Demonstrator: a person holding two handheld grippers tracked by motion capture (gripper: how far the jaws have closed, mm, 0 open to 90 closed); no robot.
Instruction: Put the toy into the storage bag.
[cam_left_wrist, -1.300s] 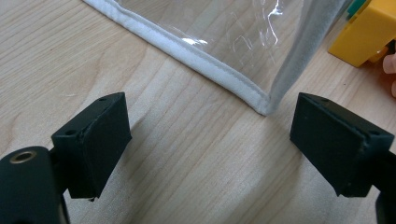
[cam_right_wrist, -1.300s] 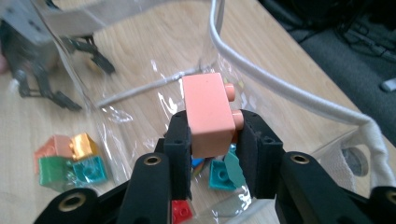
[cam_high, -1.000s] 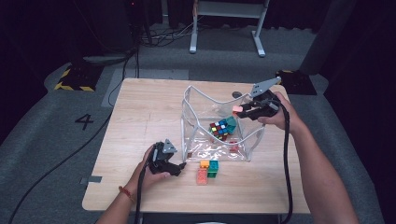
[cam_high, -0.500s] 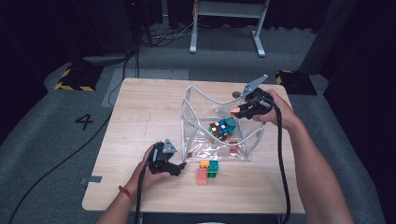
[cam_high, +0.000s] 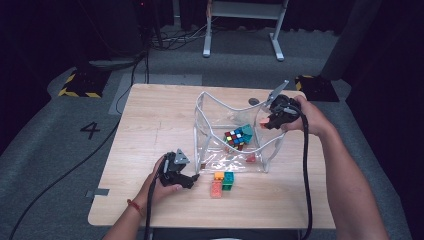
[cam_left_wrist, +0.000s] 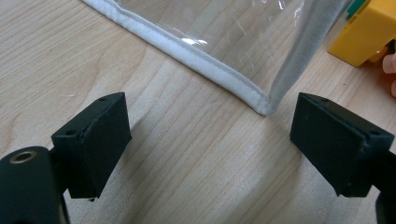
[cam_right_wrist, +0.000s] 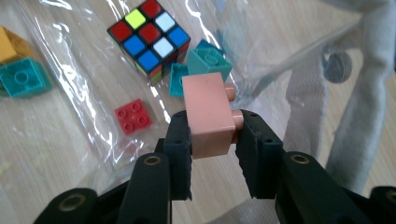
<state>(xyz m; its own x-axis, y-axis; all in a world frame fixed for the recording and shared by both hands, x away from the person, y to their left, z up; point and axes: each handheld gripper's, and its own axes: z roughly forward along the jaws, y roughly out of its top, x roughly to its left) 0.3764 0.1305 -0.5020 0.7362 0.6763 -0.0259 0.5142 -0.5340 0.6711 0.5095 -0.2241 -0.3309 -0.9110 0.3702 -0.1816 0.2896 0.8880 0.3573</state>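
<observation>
A clear bag (cam_high: 201, 125) with white trim stands open on the wooden table. Inside lie a colour cube (cam_high: 235, 137), teal bricks (cam_high: 246, 131) and a small red brick (cam_high: 250, 158). My right gripper (cam_high: 265, 122) hovers at the bag's right rim, shut on a pink brick (cam_high: 263, 120). In the right gripper view the pink brick (cam_right_wrist: 208, 112) sits between the jaws of my right gripper (cam_right_wrist: 212, 135), above the cube (cam_right_wrist: 149, 39) and red brick (cam_right_wrist: 133, 115). My left gripper (cam_high: 192, 177) rests open by the bag's front left corner (cam_left_wrist: 261, 105), nothing between its pads (cam_left_wrist: 93, 140).
Orange (cam_high: 218, 176), green (cam_high: 229, 180) and pink (cam_high: 216, 189) bricks lie on the table just in front of the bag. A yellow-orange brick (cam_left_wrist: 364, 32) shows at the left gripper view's upper right. A small grey disc (cam_high: 254, 101) lies behind the bag.
My right gripper has moved left and down with the pink brick, from beyond the bag's right side to its right rim. The left gripper has stayed put.
</observation>
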